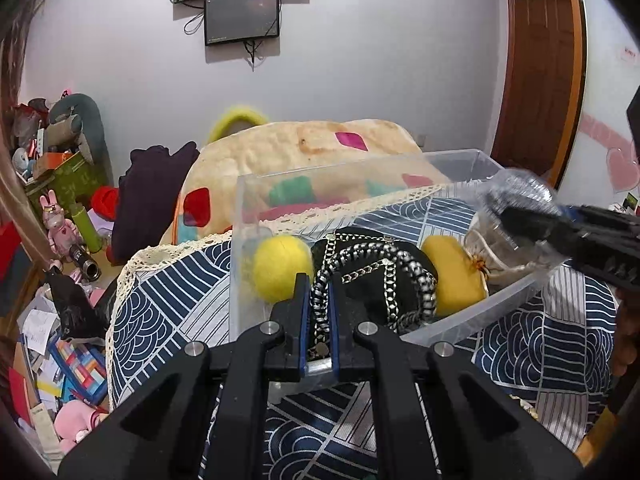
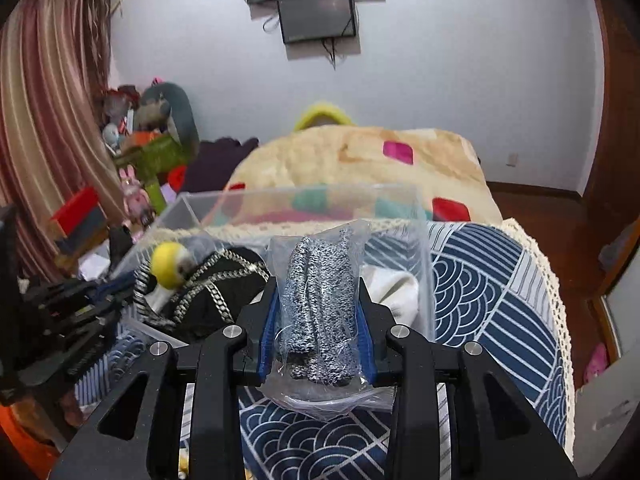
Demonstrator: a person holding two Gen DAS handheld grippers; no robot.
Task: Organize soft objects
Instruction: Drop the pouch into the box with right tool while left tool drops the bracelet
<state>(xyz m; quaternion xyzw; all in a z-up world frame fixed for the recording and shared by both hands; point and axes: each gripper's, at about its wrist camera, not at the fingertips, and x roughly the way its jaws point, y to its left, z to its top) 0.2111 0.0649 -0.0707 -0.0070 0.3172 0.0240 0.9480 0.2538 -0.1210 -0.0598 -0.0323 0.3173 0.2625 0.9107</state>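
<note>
A clear plastic bin (image 1: 452, 330) stands on the blue-and-white patterned cloth. In it lie a yellow ball (image 1: 280, 267), a black bag with silver chains (image 1: 384, 280), a yellow sponge-like piece (image 1: 454, 278) and a white drawstring pouch (image 1: 496, 256). My left gripper (image 1: 319, 284) is shut on the bag's braided black-and-white strap (image 1: 320, 316). My right gripper (image 2: 318, 292) is shut on a clear plastic bag holding grey knitted fabric (image 2: 320, 304), held over the bin's near edge (image 2: 426, 280). The right gripper also shows at the right of the left wrist view (image 1: 532, 224).
A cream blanket with coloured patches (image 1: 304, 152) lies behind the bin. Toys, boxes and papers (image 1: 60, 208) crowd the floor at the left. Two screens (image 1: 240, 16) hang on the wall. A wooden door (image 1: 540, 68) is at the right.
</note>
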